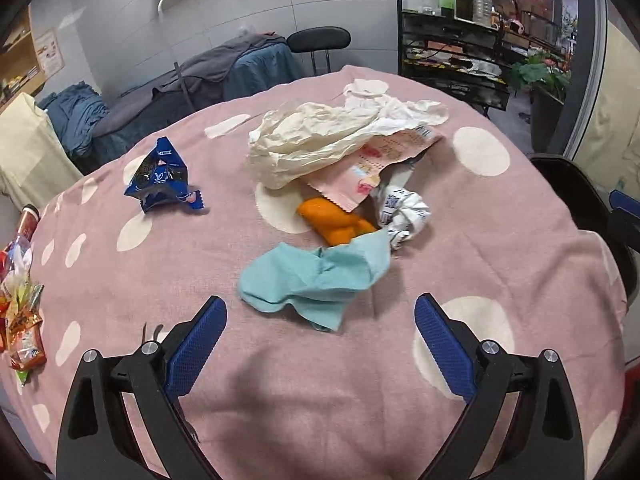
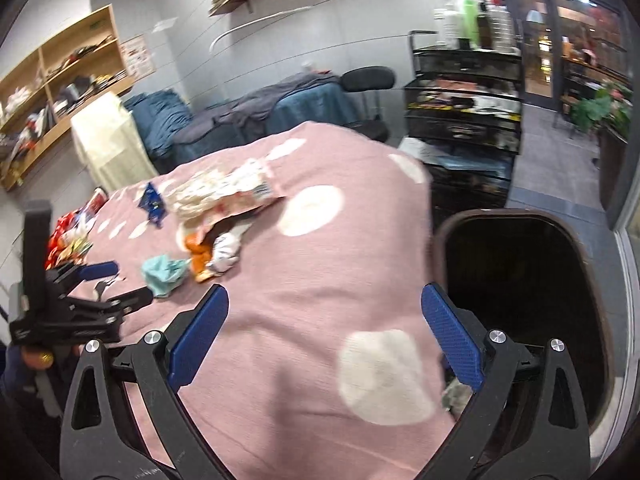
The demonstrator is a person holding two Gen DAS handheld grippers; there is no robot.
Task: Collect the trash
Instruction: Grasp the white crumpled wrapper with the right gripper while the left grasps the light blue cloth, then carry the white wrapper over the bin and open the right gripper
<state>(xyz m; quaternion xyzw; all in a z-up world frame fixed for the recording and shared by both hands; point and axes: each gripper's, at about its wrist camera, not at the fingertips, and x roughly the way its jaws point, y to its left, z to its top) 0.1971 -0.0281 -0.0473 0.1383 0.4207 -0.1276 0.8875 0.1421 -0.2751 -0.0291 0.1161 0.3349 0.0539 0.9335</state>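
Trash lies on the pink dotted tablecloth. A crumpled light-blue tissue sits just ahead of my open, empty left gripper. Behind it are an orange wrapper, a crumpled printed paper ball, a pink packet and a cream plastic bag. A blue snack wrapper lies apart to the left. My right gripper hangs open and empty over the table's right edge, beside a dark bin. The left gripper appears near the tissue in the right wrist view.
Colourful snack packets and a bottle lie at the table's left edge. A black shelf cart with bottles, a black chair and a bed with blue-grey covers stand beyond the table. A wooden shelf lines the left wall.
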